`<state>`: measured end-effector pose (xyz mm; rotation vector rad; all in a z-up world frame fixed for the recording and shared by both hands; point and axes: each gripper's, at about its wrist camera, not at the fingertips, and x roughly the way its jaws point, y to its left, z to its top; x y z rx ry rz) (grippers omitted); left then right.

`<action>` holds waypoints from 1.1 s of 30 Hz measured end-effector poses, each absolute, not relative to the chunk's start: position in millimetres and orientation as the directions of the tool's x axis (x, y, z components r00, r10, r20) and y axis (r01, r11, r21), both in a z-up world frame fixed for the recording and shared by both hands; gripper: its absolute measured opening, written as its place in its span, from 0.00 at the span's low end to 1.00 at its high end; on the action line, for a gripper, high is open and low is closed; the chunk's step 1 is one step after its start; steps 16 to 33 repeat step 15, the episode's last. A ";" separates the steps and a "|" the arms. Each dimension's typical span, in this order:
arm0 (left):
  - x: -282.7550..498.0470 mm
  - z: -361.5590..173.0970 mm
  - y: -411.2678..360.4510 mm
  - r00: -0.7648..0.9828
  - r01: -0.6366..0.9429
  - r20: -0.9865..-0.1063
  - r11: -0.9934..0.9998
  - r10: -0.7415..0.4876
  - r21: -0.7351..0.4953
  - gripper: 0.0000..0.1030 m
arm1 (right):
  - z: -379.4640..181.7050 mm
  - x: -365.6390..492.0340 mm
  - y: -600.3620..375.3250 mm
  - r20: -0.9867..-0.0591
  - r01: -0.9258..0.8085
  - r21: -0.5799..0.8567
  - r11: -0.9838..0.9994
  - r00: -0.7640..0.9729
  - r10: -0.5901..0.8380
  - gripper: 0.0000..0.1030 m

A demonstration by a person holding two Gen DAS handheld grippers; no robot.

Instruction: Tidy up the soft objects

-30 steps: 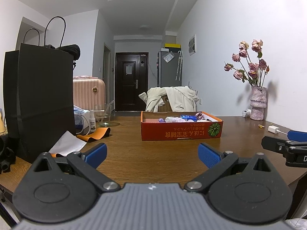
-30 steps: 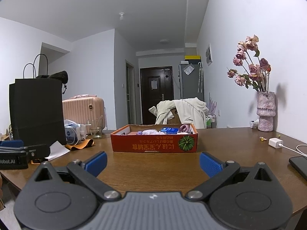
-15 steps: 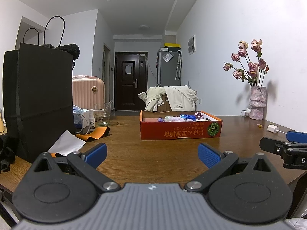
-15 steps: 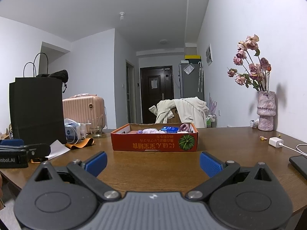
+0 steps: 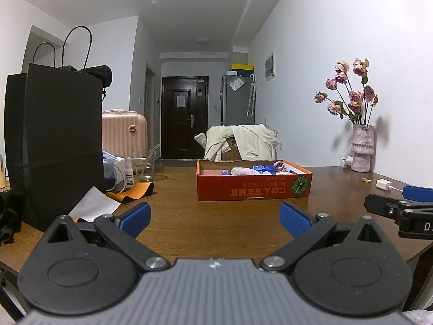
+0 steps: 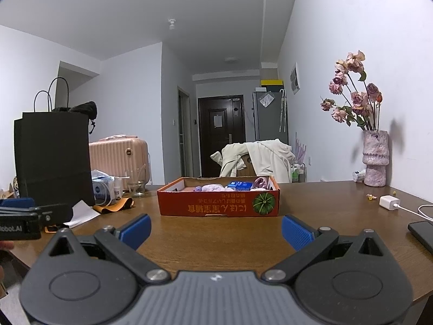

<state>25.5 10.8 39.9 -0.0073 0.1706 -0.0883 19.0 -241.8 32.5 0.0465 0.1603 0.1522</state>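
Note:
A shallow orange cardboard box (image 5: 253, 187) (image 6: 219, 203) stands in the middle of the wooden table. It holds soft purple items (image 5: 243, 171) (image 6: 213, 187) and a blue packet (image 5: 262, 168) (image 6: 238, 185). My left gripper (image 5: 215, 218) is open and empty, low over the table's near edge, well short of the box. My right gripper (image 6: 216, 230) is open and empty too, beside it on the right. Each gripper shows at the edge of the other's view.
A tall black paper bag (image 5: 54, 146), white paper (image 5: 92, 207), an orange strap (image 5: 132, 192), a small bottle and a glass stand at the left. A vase of dried roses (image 5: 361, 146), a white charger (image 6: 389, 203) and a black phone (image 6: 422, 234) are at the right.
Both views have shifted only slightly. Both grippers stay open and empty.

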 end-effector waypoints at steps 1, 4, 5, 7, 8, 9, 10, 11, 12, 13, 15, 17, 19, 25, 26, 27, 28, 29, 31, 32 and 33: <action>25.5 40.0 10.5 0.982 0.087 -0.168 0.996 -0.089 -0.015 1.00 | 32.2 18.9 -241.7 -0.156 -0.150 0.056 0.987 0.975 0.157 1.00; 24.2 40.7 10.4 0.983 0.087 -0.160 0.996 -0.088 -0.015 1.00 | 32.1 18.3 -241.8 -0.150 -0.156 0.056 0.986 0.975 0.163 1.00; 23.5 40.7 10.1 0.984 0.085 -0.156 0.996 -0.086 -0.014 1.00 | 32.2 18.2 -242.4 -0.148 -0.158 0.056 0.986 0.975 0.164 1.00; 22.4 41.5 10.2 0.984 0.089 -0.152 0.996 -0.089 -0.012 1.00 | 32.1 17.8 -242.9 -0.145 -0.159 0.055 0.986 0.975 0.166 1.00; 22.2 41.5 10.3 0.984 0.089 -0.152 0.996 -0.090 -0.013 1.00 | 32.0 17.7 -243.4 -0.144 -0.160 0.055 0.986 0.975 0.167 1.00; 22.5 41.7 10.1 0.984 0.089 -0.151 0.996 -0.090 -0.012 1.00 | 31.8 17.6 -243.7 -0.142 -0.162 0.054 0.985 0.976 0.168 1.00; 22.6 41.6 10.2 0.984 0.089 -0.152 0.996 -0.090 -0.011 1.00 | 31.6 17.3 -244.1 -0.142 -0.162 0.054 0.985 0.976 0.168 1.00; 22.5 41.6 10.1 0.984 0.089 -0.151 0.996 -0.090 -0.011 1.00 | 31.6 17.4 -244.0 -0.142 -0.162 0.054 0.985 0.976 0.168 1.00; 22.5 41.6 10.1 0.985 0.088 -0.151 0.996 -0.089 -0.011 1.00 | 31.1 17.5 -244.2 -0.143 -0.161 0.054 0.985 0.975 0.168 1.00; 22.3 41.8 10.2 0.984 0.090 -0.150 0.996 -0.091 -0.010 1.00 | 31.6 17.4 -243.9 -0.143 -0.161 0.054 0.985 0.975 0.168 1.00; 23.0 42.7 10.9 0.984 0.097 -0.151 0.995 -0.098 -0.014 1.00 | 31.3 17.2 -244.6 -0.143 -0.160 0.056 0.986 0.976 0.166 1.00; 23.0 42.7 10.9 0.984 0.097 -0.151 0.995 -0.098 -0.014 1.00 | 31.3 17.2 -244.6 -0.143 -0.160 0.056 0.986 0.976 0.166 1.00; 23.0 42.7 10.9 0.984 0.097 -0.151 0.995 -0.098 -0.014 1.00 | 31.3 17.2 -244.6 -0.143 -0.160 0.056 0.986 0.976 0.166 1.00; 23.0 42.7 10.9 0.984 0.097 -0.151 0.995 -0.098 -0.014 1.00 | 31.3 17.2 -244.6 -0.143 -0.160 0.056 0.986 0.976 0.166 1.00; 23.0 42.7 10.9 0.984 0.097 -0.151 0.995 -0.098 -0.014 1.00 | 31.3 17.2 -244.6 -0.143 -0.160 0.056 0.986 0.976 0.166 1.00; 23.0 42.7 10.9 0.984 0.097 -0.151 0.995 -0.098 -0.014 1.00 | 31.3 17.2 -244.6 -0.143 -0.160 0.056 0.986 0.976 0.166 1.00; 23.0 42.7 10.9 0.984 0.097 -0.151 0.995 -0.098 -0.014 1.00 | 31.3 17.2 -244.6 -0.143 -0.160 0.056 0.986 0.976 0.166 1.00; 23.0 42.7 10.9 0.984 0.097 -0.151 0.995 -0.098 -0.014 1.00 | 31.3 17.2 -244.6 -0.143 -0.160 0.056 0.986 0.976 0.166 1.00; 23.0 42.7 10.9 0.984 0.097 -0.151 0.995 -0.098 -0.014 1.00 | 31.3 17.2 -244.6 -0.143 -0.160 0.056 0.986 0.976 0.166 1.00; 23.0 42.7 10.9 0.984 0.097 -0.151 0.995 -0.098 -0.014 1.00 | 31.3 17.2 -244.6 -0.143 -0.160 0.056 0.986 0.976 0.166 1.00; 23.0 42.7 10.9 0.984 0.097 -0.151 0.995 -0.098 -0.014 1.00 | 31.3 17.2 -244.6 -0.143 -0.160 0.056 0.986 0.976 0.166 1.00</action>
